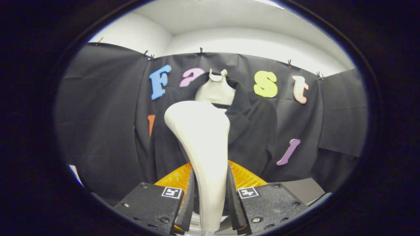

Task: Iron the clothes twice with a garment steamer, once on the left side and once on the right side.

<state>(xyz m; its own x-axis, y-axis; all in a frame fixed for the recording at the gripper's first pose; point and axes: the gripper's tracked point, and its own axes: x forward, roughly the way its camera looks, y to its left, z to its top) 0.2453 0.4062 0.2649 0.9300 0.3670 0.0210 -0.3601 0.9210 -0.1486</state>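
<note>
The tool (210,205) sat at the bottom centre of the frame, its two fingers (187,203) pointing forward and upward. Both fingers were drawn in close, each pressing its inner pad against one side of the steamer handle (205,157), which rose upright between them. The finger mounts spread out flat to lower left and lower right.
</note>
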